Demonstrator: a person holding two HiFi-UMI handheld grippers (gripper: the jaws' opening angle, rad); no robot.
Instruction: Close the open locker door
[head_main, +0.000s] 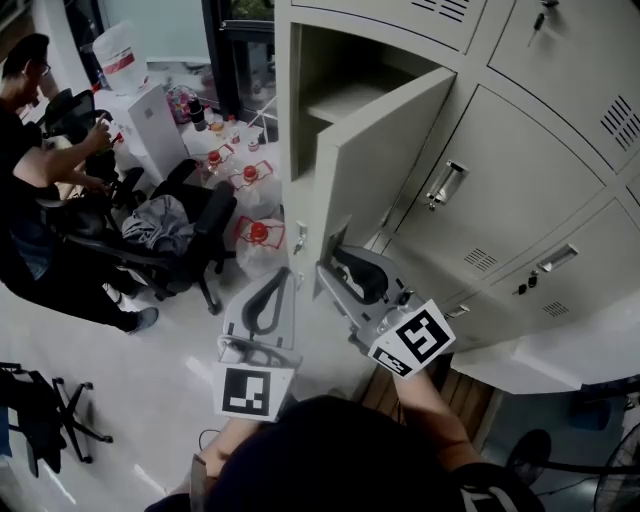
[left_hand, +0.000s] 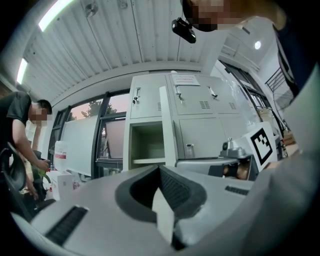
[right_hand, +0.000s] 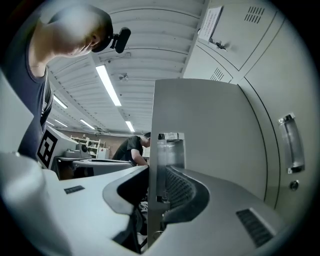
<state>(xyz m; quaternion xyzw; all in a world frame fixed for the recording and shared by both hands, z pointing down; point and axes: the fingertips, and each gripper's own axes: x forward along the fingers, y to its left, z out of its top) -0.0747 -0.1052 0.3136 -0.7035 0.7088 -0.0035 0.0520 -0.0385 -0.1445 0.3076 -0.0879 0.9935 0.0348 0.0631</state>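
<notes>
The pale grey locker door (head_main: 385, 160) stands swung out from its open compartment (head_main: 345, 85). My right gripper (head_main: 337, 255) is at the door's lower free edge. In the right gripper view the door (right_hand: 200, 130) stands edge-on between the jaws of the right gripper (right_hand: 156, 170), with its metal latch plate (right_hand: 170, 150) beside the ribbed right pad. I see no pad pressing on it, so the jaws are open around the edge. My left gripper (head_main: 284, 272) hangs lower left, clear of the lockers and shut on nothing. The left gripper (left_hand: 160, 170) faces the open compartment (left_hand: 147, 142).
Closed lockers with handles (head_main: 445, 185) fill the right side. On the floor to the left are red-capped water bottles (head_main: 258, 232), a black office chair (head_main: 190, 230) with clothes on it, a white box (head_main: 150, 125) and a seated person (head_main: 30, 150). A fan (head_main: 620, 470) stands at the bottom right.
</notes>
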